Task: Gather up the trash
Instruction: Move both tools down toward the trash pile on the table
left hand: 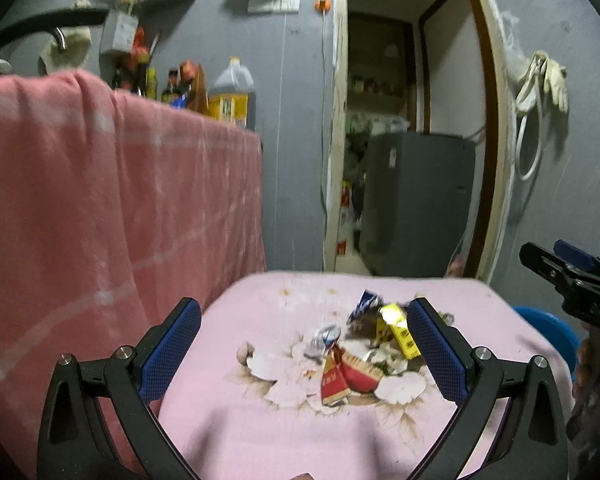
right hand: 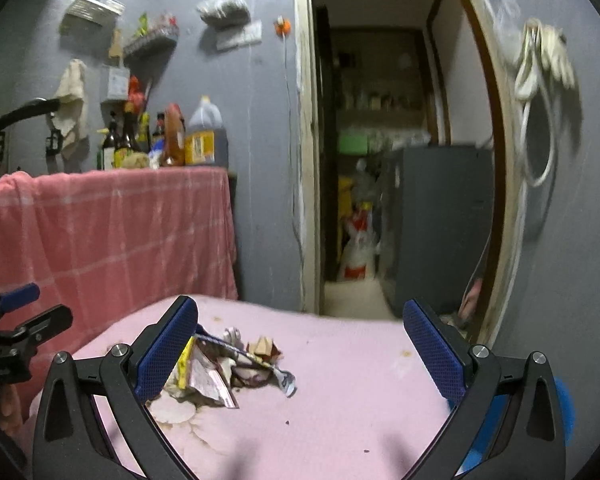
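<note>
Left wrist view: left gripper (left hand: pixel 306 350), jaws spread wide and empty, above a pink floral cloth (left hand: pixel 260 420) covering a low table; the trash pile (left hand: pixel 364 348) lies on the cloth between the blue pads, holding a red packet (left hand: pixel 334 382), a yellow carton (left hand: pixel 400 330) and a blue-white wrapper (left hand: pixel 365 303), print too blurred to read; right gripper (left hand: pixel 560 276) at the right edge. Right wrist view: right gripper (right hand: pixel 300 354), jaws likewise wide apart, holding nothing; trash pile (right hand: pixel 224 368) just beside the left pad; a yellow-labelled jug (right hand: pixel 204 136) stands among bottles on a red-draped counter (right hand: pixel 112 232), label illegible; left gripper (right hand: pixel 24 320) at the left edge
</note>
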A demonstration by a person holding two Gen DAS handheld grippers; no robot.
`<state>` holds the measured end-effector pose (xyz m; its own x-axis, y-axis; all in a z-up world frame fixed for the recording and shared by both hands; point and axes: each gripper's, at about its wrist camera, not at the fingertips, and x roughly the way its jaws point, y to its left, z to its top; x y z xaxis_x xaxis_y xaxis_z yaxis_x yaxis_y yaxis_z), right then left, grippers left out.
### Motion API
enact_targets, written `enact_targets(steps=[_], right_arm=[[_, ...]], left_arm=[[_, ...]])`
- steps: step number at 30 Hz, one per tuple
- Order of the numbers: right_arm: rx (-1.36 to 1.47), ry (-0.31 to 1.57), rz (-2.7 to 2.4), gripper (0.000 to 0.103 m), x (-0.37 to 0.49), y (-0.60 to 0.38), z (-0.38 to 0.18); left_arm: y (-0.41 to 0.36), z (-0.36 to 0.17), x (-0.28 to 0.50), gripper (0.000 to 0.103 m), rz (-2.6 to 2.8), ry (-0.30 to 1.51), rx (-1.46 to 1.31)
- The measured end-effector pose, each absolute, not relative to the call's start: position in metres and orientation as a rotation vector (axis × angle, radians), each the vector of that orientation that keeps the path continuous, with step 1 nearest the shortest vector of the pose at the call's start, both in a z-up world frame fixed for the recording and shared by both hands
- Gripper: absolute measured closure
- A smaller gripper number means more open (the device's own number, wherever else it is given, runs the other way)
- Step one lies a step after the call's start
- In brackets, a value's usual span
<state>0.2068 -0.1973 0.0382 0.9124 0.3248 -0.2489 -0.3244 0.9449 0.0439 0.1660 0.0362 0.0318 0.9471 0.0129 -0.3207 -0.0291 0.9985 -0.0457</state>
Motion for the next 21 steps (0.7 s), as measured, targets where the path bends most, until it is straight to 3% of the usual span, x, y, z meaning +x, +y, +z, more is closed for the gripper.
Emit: enact_targets(steps=[2, 5, 13, 21], right_arm=[[0.017, 0.307, 0.345, 0.0, 0.221, -0.2, 0.031], [0.034, 0.382, 0.375, 0.009, 0.239, -0.199, 0.021], [0.079, 0.603, 0.469, 0.036, 0.291, -0.181, -0.008], [0.119, 0.776, 0.567, 0.036, 0.316, -0.167, -0.028]], left_arm=[[0.036, 0.028, 0.173, 0.002, 0.006, 0.364, -0.051], [0.032, 0.022, 0.185, 0.003, -0.005, 0.423, -0.05], [0.035, 0.001, 0.214, 0.03, -0.076, 0.602, -0.12], [0.045, -0.01, 0.228, 0.034, -0.122, 0.702, -0.228]])
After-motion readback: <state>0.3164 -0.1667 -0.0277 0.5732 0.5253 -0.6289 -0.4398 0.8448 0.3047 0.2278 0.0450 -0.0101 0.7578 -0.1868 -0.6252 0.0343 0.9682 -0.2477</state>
